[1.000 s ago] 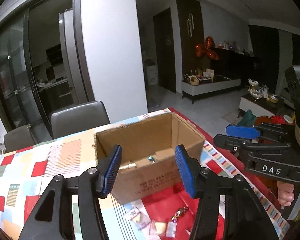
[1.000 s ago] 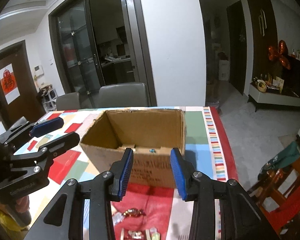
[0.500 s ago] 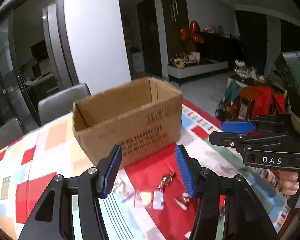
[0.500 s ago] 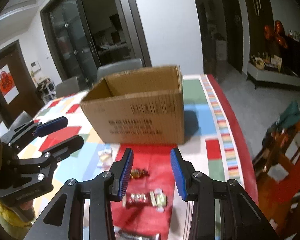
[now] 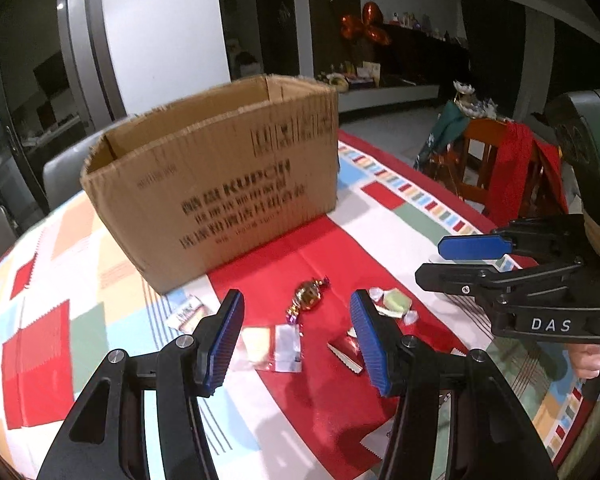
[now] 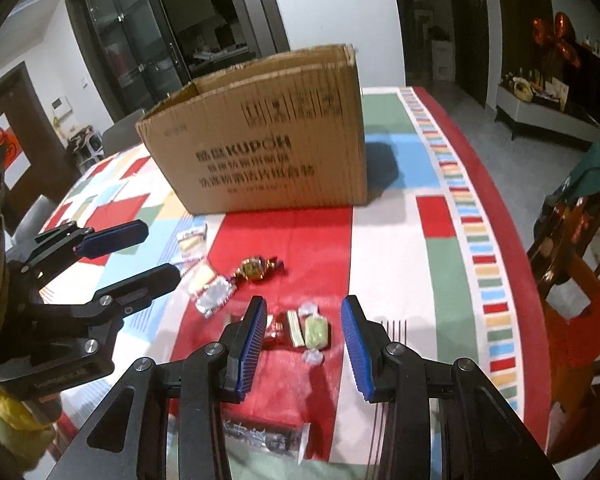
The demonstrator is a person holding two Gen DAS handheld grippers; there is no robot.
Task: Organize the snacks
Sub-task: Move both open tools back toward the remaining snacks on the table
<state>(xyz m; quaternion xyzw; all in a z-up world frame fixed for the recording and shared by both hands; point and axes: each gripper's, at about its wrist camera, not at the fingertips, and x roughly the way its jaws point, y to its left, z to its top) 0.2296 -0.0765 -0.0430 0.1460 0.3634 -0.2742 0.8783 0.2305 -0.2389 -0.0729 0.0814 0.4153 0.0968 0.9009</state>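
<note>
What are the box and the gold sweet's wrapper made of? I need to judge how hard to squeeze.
Box: plain brown corrugated cardboard, matte; vertical fluting ridges and a ragged top edge show. Gold sweet: apparently metallic foil or film, glossy with twisted ends; which one is unclear.

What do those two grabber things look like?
Both grippers are black with two fingers, each tipped by a ribbed blue pad. The left gripper shows silver screws. The right gripper has white letters DAS on its side and a green light on its body.
</note>
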